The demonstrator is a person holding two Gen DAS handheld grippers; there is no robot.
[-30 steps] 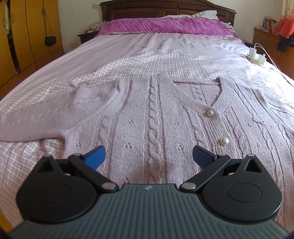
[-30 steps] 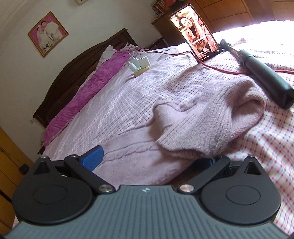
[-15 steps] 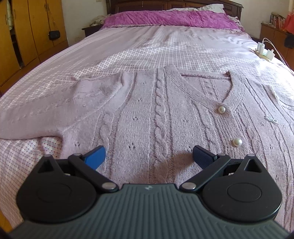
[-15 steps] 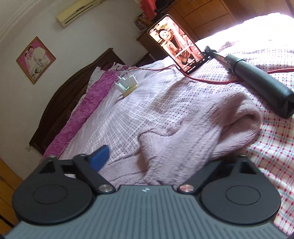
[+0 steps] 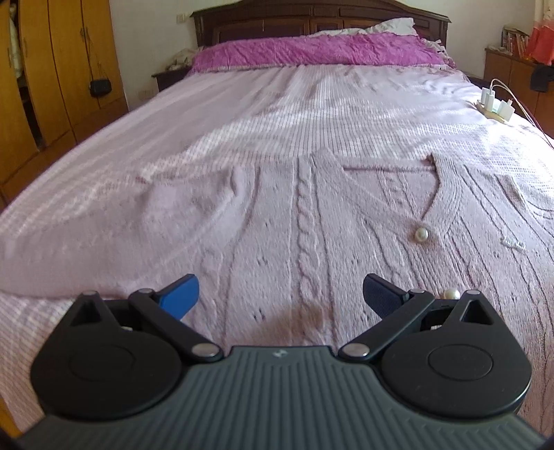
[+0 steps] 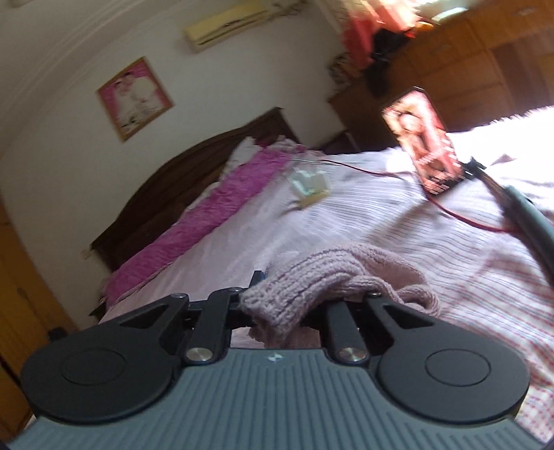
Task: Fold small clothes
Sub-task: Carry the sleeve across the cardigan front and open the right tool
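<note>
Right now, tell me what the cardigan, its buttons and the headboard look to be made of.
Cardigan: soft pale-pink knitted yarn, possibly wool or acrylic; cable ribs and eyelet holes show.
Buttons: glossy, round, pearl-like, probably plastic or faux pearl; they catch a highlight.
Headboard: dark, smooth-looking wood with carved panels.

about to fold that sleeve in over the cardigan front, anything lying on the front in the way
Nothing visible does. The cardigan front lies bare, with the open left gripper poised over it. The right gripper has just closed on the sleeve.
</note>
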